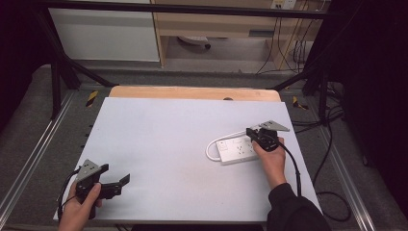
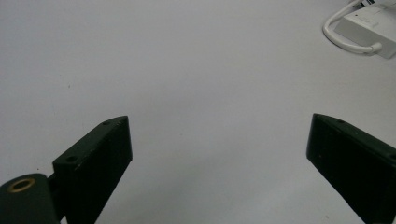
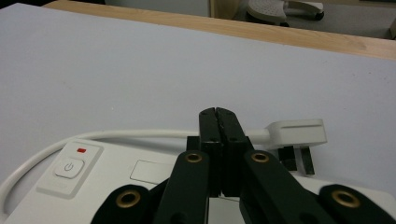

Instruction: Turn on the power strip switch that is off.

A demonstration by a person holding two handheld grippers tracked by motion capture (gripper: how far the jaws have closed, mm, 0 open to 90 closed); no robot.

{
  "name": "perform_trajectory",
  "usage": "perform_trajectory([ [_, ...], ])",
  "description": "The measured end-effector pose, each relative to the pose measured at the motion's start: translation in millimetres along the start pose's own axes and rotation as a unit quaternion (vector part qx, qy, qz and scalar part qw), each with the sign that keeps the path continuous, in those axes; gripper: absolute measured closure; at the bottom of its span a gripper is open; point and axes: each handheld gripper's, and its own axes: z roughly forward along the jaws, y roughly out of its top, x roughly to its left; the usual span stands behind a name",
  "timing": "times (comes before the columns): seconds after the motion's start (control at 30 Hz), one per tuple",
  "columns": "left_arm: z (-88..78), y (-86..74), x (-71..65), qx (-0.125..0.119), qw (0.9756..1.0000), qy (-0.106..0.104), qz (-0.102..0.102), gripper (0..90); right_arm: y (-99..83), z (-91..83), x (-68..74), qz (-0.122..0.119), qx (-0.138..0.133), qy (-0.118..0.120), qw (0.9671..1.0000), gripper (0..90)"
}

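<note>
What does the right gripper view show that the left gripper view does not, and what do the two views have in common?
The right gripper view alone shows the right gripper with its jaws pressed together over the power strip, the strip's power button with a red mark above it, the white plug lying with its pins exposed, and the wooden table edge.

The left gripper view alone shows the left gripper with its jaws wide apart over bare surface.

Both show the white table surface, the power strip and its white cable.

Lab; black frame (image 1: 57, 72), trailing cables (image 1: 332, 144)
</note>
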Motion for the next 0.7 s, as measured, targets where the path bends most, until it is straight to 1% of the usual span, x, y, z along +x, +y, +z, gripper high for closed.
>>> perform_trajectory([
  [0.1, 0.0, 0.0, 0.1, 0.0, 1.0, 0.0, 0.0, 6.9, -1.7, 0.1, 0.3, 0.003, -0.003, -0.001, 1.0, 90.0],
  [0.17, 0.0, 0.0, 0.1, 0.0, 1.0, 0.0, 0.0, 6.9, -5.1, 0.5, -1.1, 0.007, 0.001, -0.002, 1.0, 90.0],
  [0.4, -0.1, 0.0, 0.0, 0.0, 1.0, -0.001, -0.001, 6.9, -8.5, 1.6, -1.8, 0.007, 0.005, -0.004, 1.0, 90.0],
  [0.7, -0.3, 0.2, 0.0, -0.001, 1.0, 0.0, -0.001, 6.9, -11.6, 1.9, 4.4, -0.006, 0.013, 0.0, 0.9999, 90.0],
])
